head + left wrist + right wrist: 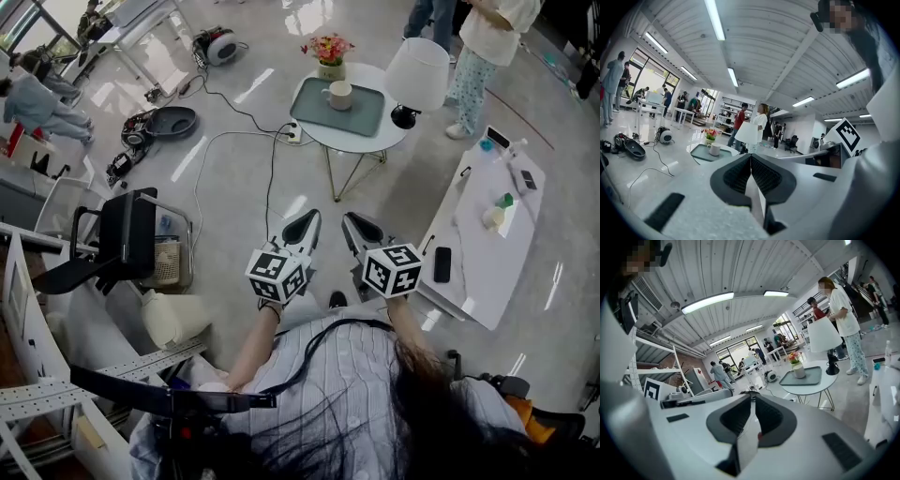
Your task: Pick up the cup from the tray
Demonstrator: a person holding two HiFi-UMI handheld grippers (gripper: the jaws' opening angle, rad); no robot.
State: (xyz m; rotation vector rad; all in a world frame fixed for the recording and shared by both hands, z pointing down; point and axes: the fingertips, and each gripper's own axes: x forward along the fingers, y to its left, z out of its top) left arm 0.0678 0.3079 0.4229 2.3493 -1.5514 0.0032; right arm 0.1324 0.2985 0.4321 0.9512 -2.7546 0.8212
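Note:
A white cup (339,95) stands on a grey-green tray (361,117) on a small round white table, well ahead of me across the floor. My left gripper (304,225) and right gripper (356,228) hover side by side near my body, far short of the table, both shut and empty. In the left gripper view the cup (714,149) sits on the tray (700,153) left of the closed jaws (751,158). From the right gripper view the cup (800,371) and tray (808,377) lie to the right of the closed jaws (753,398).
A flower pot (329,54) and a white lamp (417,75) share the round table. A long white table (487,234) with a phone (442,264) stands at right. A black chair (127,234) is at left, cables (234,141) cross the floor, and a person (487,47) stands beyond the table.

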